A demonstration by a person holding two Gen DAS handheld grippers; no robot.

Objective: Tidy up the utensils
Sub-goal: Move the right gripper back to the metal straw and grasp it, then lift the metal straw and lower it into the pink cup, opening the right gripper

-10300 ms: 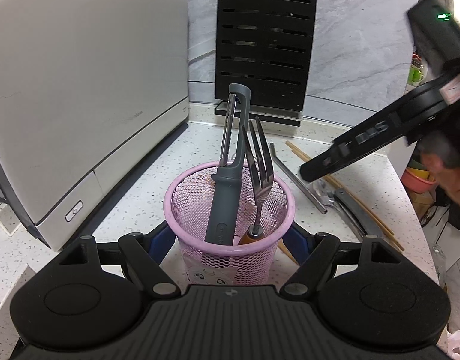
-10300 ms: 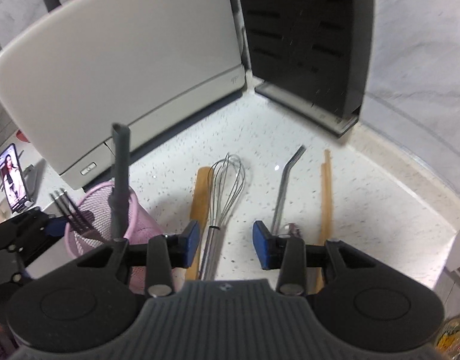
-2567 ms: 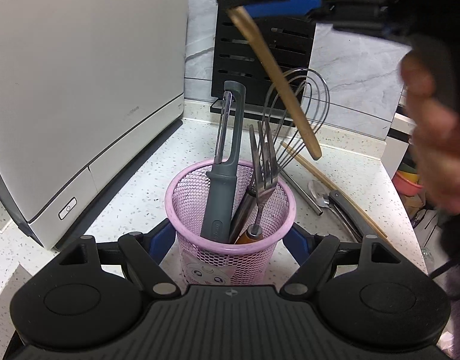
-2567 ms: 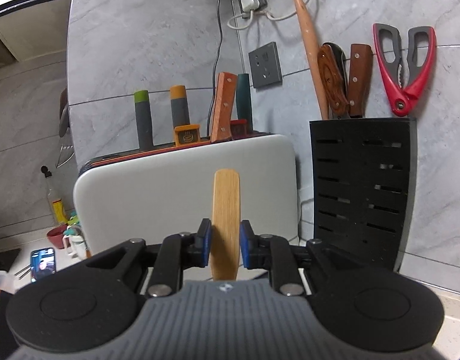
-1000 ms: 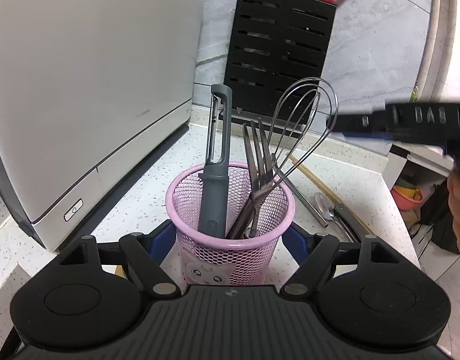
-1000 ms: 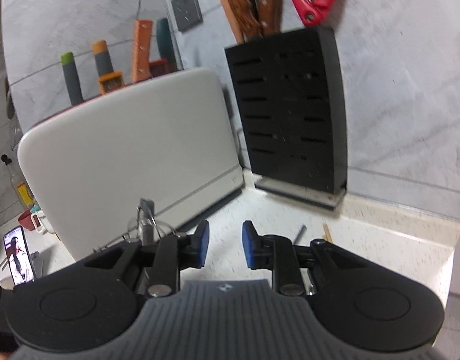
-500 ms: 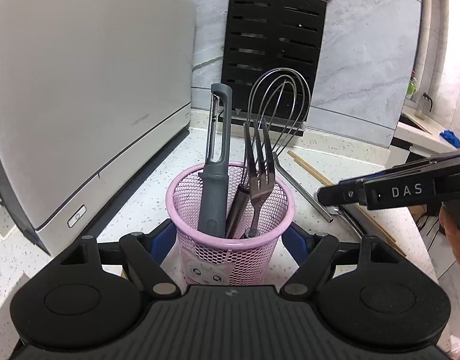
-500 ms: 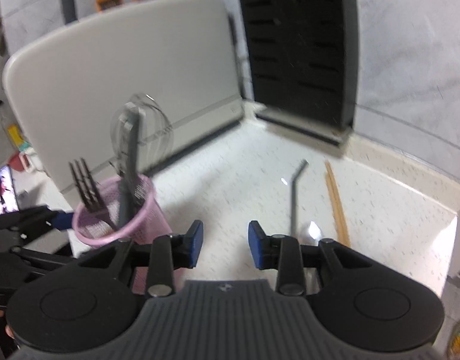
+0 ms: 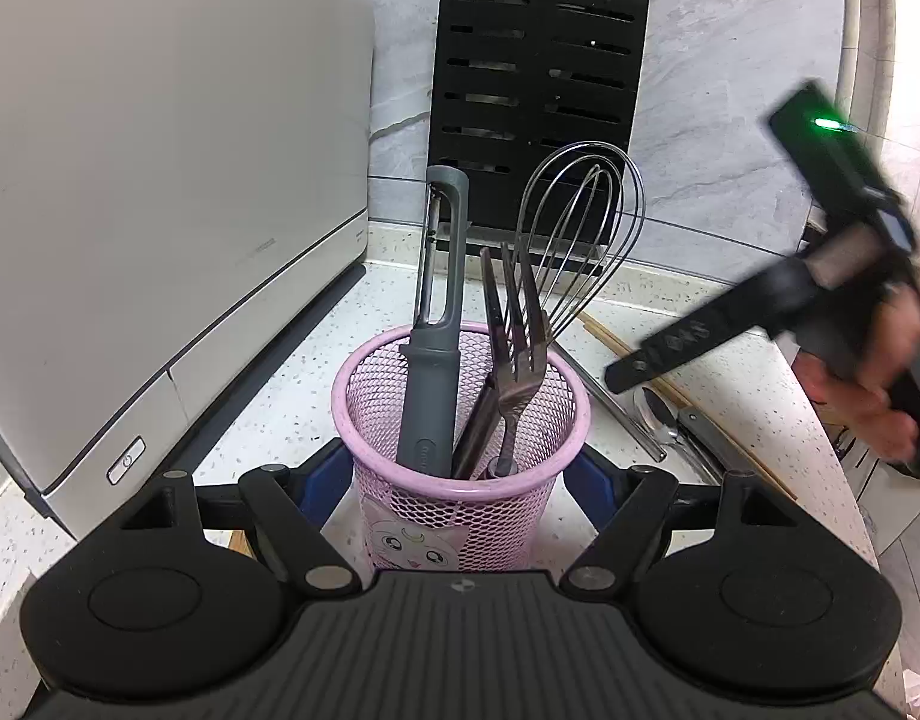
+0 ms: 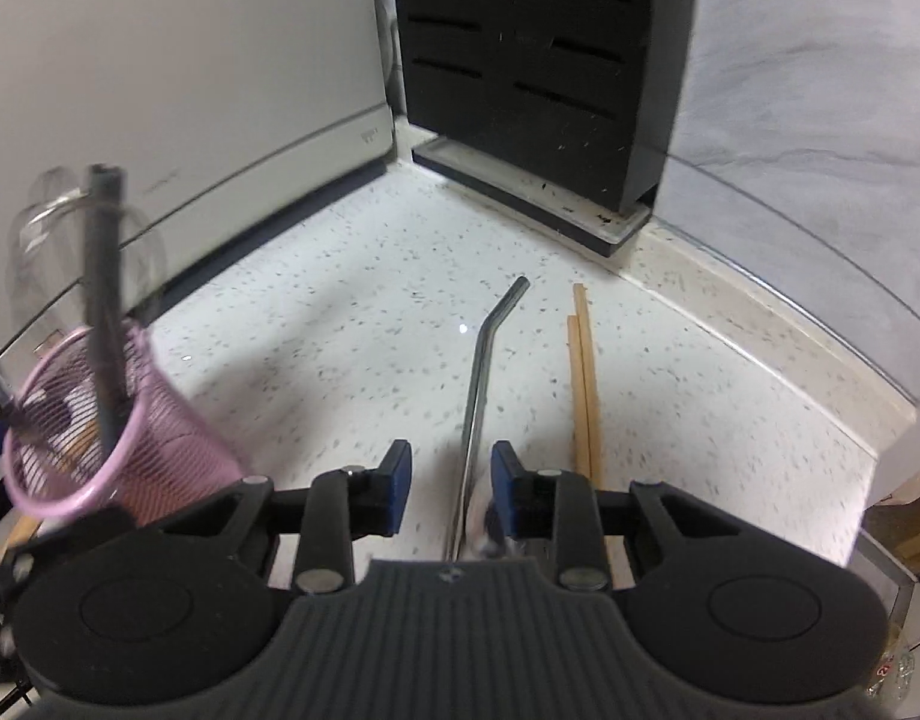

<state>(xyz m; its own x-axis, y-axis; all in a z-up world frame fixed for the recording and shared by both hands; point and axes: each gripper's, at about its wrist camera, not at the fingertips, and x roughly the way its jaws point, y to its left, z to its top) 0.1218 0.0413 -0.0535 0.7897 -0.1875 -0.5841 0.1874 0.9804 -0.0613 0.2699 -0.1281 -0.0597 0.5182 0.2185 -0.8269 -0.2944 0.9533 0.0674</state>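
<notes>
My left gripper (image 9: 460,474) is shut on the pink mesh cup (image 9: 460,498). The cup holds a grey peeler (image 9: 432,336), a fork (image 9: 517,354) and a wire whisk (image 9: 580,234). My right gripper (image 10: 450,483) is open and empty, low over the counter. A bent metal straw (image 10: 481,378) lies between its fingers, and a pair of wooden chopsticks (image 10: 583,372) lies just right of them. The cup also shows at the left of the right wrist view (image 10: 99,438). In the left wrist view the right gripper (image 9: 730,324) hangs over a spoon (image 9: 661,414).
A white appliance (image 9: 159,210) stands on the left. A black knife block (image 9: 538,102) stands at the back against the grey wall. The speckled counter (image 10: 339,312) ends at an edge on the right (image 10: 850,438).
My right gripper has tilted down and dropped towards the straw and chopsticks on the counter. The left gripper still holds the cup, with the whisk leaning slightly right.
</notes>
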